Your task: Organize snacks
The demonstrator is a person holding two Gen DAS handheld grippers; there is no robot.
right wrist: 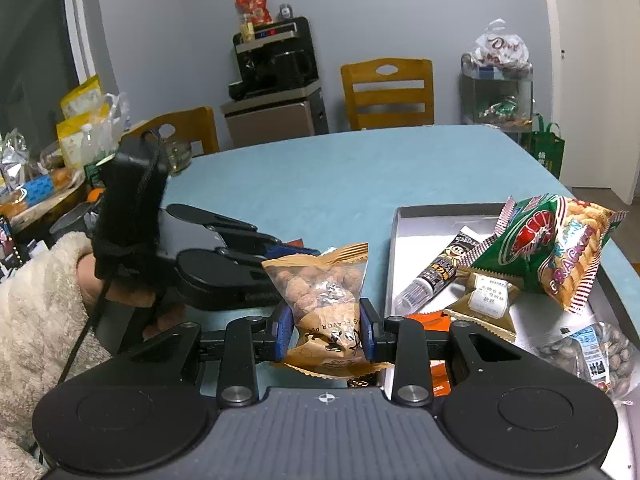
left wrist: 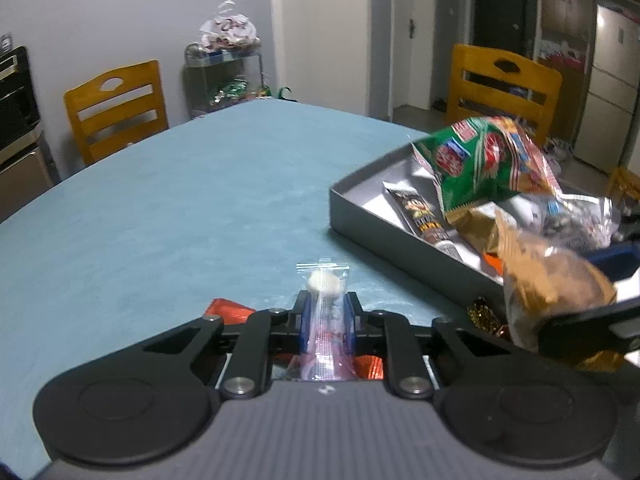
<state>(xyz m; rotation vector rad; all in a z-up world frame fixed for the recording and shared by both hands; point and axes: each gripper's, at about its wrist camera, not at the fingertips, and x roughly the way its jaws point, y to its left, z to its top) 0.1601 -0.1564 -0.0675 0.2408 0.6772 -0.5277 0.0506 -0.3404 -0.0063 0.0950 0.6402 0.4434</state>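
Observation:
My left gripper [left wrist: 327, 322] is shut on a small clear snack packet [left wrist: 325, 304] with a white sweet in it, held low over the blue table. My right gripper [right wrist: 326, 330] is shut on a brown bag of nut snacks [right wrist: 324, 300], which also shows blurred in the left wrist view [left wrist: 548, 280]. The grey tray [left wrist: 400, 236] to the right holds a green prawn cracker bag [right wrist: 552, 244], a dark stick snack [right wrist: 436, 272], a gold packet [right wrist: 484, 300] and a clear bag of nuts [right wrist: 592, 352]. The left gripper appears in the right wrist view [right wrist: 224, 256], to the left of the brown bag.
Red and orange wrappers [left wrist: 228, 308] and a glittery gold sweet [left wrist: 484, 312] lie on the table [left wrist: 200, 200] under the grippers. Wooden chairs [left wrist: 116, 108] stand around the table. A wire rack with bags [right wrist: 496, 92] and a coffee machine [right wrist: 276, 56] stand by the wall.

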